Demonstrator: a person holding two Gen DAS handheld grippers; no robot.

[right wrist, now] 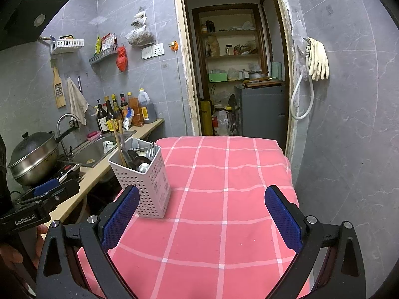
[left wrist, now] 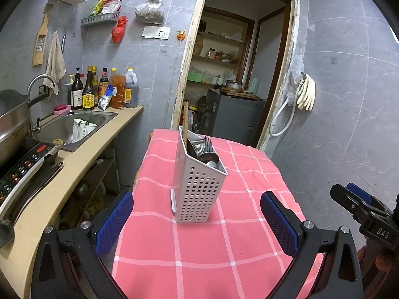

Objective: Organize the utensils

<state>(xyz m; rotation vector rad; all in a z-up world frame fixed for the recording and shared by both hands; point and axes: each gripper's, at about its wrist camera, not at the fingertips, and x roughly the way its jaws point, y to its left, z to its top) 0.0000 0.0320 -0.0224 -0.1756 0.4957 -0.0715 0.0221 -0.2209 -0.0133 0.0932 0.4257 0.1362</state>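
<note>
One utensil holder (left wrist: pixel 199 186), two splayed grippers

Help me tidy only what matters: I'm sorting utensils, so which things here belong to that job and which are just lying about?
Job: white perforated caddy; fork, spoons and wooden chopstick inside it; open left gripper; open right gripper.

Lying about: sauce bottles, wok, rubber gloves, sink.

Utensils (left wrist: pixel 204 149) in holder (left wrist: pixel 197 194) on table (left wrist: pixel 249 249); counter (left wrist: pixel 74 174) left.
</note>
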